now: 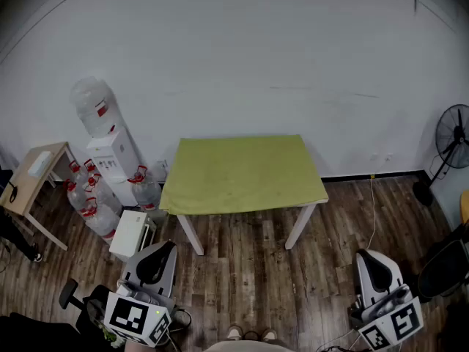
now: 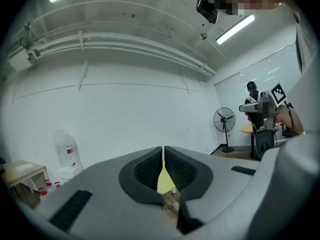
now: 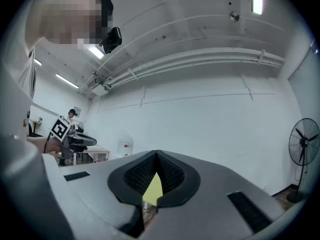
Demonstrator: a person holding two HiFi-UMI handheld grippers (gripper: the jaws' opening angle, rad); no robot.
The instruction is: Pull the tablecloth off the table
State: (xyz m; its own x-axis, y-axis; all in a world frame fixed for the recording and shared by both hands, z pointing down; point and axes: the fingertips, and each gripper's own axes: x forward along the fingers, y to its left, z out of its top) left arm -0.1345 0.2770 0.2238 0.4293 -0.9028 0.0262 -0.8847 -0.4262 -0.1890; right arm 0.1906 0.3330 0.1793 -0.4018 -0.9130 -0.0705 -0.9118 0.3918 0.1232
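The left hand-held gripper (image 2: 163,153) and the right hand-held gripper (image 3: 156,156) each have their jaws closed tip to tip, gripping nothing. Only the head view shows the whole green tablecloth (image 1: 242,173) spread over the worktop (image 1: 192,235). The gripper views add the ceiling lights (image 2: 235,29). A water dispenser (image 1: 110,152) stands left of the worktop and a fan (image 1: 456,134) to its right. The tablecloth lies well ahead of both grippers, with wooden floor (image 1: 256,277) between.

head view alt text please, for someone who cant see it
A green tablecloth covers a small table by a white wall. The left tongs and right tongs sit low, shut and empty, well short of it. Water bottles stand left, a fan right.
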